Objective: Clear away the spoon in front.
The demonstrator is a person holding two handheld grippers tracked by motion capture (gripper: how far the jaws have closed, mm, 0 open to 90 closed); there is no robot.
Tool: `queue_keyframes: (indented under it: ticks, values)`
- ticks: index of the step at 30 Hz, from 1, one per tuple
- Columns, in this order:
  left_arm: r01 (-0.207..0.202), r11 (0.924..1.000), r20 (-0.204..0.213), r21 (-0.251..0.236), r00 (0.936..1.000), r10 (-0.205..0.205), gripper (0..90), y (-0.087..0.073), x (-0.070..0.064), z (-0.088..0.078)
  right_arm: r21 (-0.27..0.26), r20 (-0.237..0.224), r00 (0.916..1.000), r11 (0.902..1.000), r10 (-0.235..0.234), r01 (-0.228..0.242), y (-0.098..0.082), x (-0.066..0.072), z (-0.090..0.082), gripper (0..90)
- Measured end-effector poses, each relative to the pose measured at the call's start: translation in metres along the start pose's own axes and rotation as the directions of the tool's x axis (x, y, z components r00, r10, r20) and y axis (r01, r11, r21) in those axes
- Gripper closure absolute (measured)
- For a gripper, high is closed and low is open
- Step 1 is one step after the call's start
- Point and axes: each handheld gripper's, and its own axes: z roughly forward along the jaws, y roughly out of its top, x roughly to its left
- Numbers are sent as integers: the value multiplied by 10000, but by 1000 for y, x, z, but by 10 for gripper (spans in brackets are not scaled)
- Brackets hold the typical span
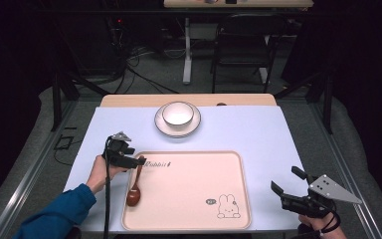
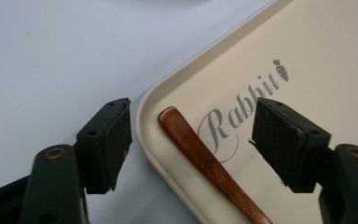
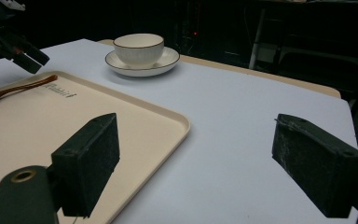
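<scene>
Now | dark brown wooden spoon (image 1: pixel 135 186) at tray's (image 1: pixel 189 226) nine o'clock edge | left gripper (image 1: pixel 138 161) jaws wide astride handle tip, untouching | right gripper (image 1: pixel 284 182) wide, empty | likely light, stiff, smooth; grip mid-handle

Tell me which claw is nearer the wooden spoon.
Left. The left claw hangs open right over the wooden spoon handle's tip; the right claw sits open beyond the tray's far right edge.

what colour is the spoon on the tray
Reddish-brown wood; the spoon shows best in the left gripper view.
</scene>
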Motion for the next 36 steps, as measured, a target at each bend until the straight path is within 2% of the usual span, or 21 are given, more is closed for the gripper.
queue_keyframes:
  ticks: [9, 11, 13, 17, 25, 30, 36]
  values:
    - [-739, 9969, -579, -265, 9957, 723, 202, 10, -14, -24, 15, -6, 10000, 10000, 6, -6, 0, 0, 0, 140]
    - [-796, 9964, -566, -304, 9954, 778, 187, 13, -17, -30, 19, -9, 10000, 10000, 5, -5, 0, 0, 0, 140]
    - [-1019, 9941, -740, -372, 9923, 989, 173, 16, -21, -38, 25, -11, 10000, 10000, 0, 0, 0, 0, 0, 140]
    - [-1136, 9910, -816, -708, 9908, 1077, 153, 19, -30, -56, 10, -5, 10000, 10000, 5, -5, 0, 0, 0, 140]
    - [-1226, 9840, -835, -1291, 9901, 1124, 147, 9, -51, -83, 7, 0, 10000, 10000, -1, 1, 0, 0, 0, 139]
    - [-1423, 9788, -930, -1470, 9872, 1295, 133, -2, -65, -94, 5, 19, 10000, 10000, 9, -9, 0, 0, 0, 140]
    - [-1348, 9766, -1014, -1673, 9877, 1190, 121, -19, -74, -106, 8, 19, 10000, 10000, 6, -6, 0, 0, 0, 140]
